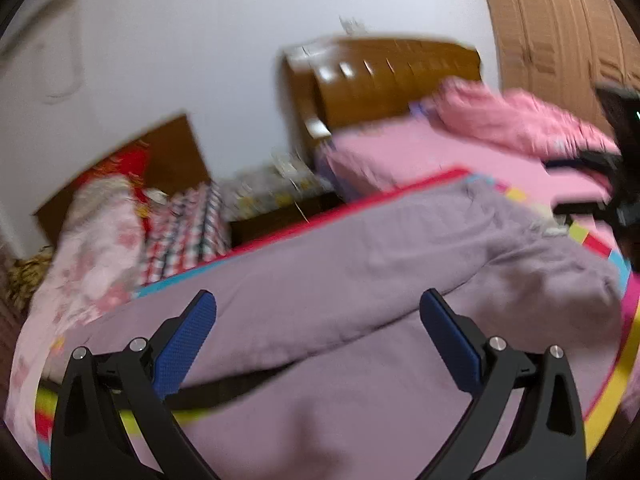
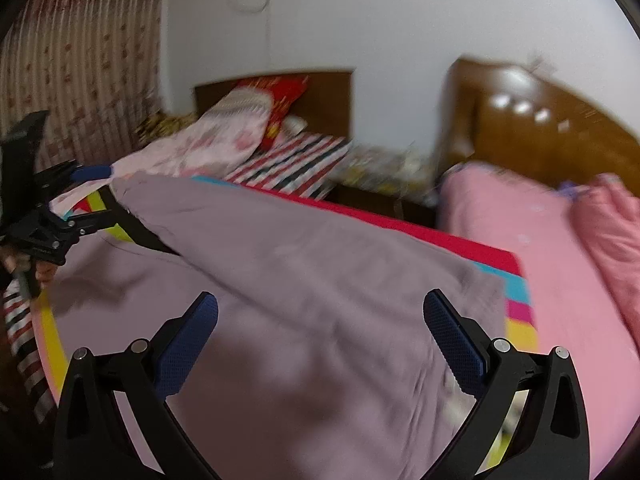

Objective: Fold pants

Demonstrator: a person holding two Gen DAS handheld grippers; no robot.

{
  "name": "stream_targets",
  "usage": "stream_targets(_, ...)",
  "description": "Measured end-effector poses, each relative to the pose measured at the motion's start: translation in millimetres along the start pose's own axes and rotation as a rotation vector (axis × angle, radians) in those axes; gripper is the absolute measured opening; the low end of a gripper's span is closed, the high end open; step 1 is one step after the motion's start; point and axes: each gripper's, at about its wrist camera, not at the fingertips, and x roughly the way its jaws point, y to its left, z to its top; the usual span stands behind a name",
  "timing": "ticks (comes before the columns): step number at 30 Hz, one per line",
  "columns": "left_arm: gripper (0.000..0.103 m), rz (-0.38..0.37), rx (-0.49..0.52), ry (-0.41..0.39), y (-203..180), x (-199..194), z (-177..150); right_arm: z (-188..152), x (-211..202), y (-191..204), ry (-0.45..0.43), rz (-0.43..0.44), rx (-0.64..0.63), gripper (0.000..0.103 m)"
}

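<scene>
The lilac pants (image 1: 360, 288) lie spread on a bed with a bright striped mat (image 1: 612, 384), one layer folded over another; they also fill the right wrist view (image 2: 320, 300). A dark waistband strip (image 1: 224, 392) shows between the layers. My left gripper (image 1: 318, 312) is open and empty just above the cloth. It shows at the left edge of the right wrist view (image 2: 94, 192), at the pants' far corner. My right gripper (image 2: 320, 316) is open and empty above the pants; its black body shows at the right edge of the left wrist view (image 1: 620, 184). Both views are blurred.
A pink bedsheet (image 2: 540, 248) and pink quilt (image 1: 520, 120) lie to the right, before a wooden headboard (image 1: 392, 76). Pillows and folded bedding (image 2: 240, 136) pile at the far side. A curtain (image 2: 80, 60) hangs left and a cardboard sheet (image 1: 560, 24) stands right.
</scene>
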Motion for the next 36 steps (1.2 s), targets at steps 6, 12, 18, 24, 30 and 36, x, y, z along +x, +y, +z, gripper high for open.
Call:
stream_targets(6,0.102,-0.16,0.032,0.17,59.9,122.7,36.4,40.8,126.6,-84.9,0.21,0.008,-0.056,0.099)
stream_targets(12,0.101,-0.183,0.138,0.308,97.1,227.2,55.2,55.6,221.3,-117.4,0.368,0.073,-0.155,0.099)
stream_targets(18,0.101,-0.368,0.151,0.315,113.0,263.2,61.7,55.8,254.5,-142.4,0.463,0.222,-0.138,0.077)
stream_targets(24,0.101,-0.46,0.185,0.317,117.5,285.6,68.8,53.0,200.6,-128.4,0.301,0.161,-0.275,0.014)
stream_targets(30,0.092,-0.484,0.178,0.312,112.2,288.4,71.8,43.1,123.3,-95.3,0.1,0.057,-0.289,0.014)
stream_targets(36,0.012,-0.44,0.204,0.288,100.2,248.3,61.9,31.7,106.9,-74.2,0.094,-0.045,-0.247,0.014)
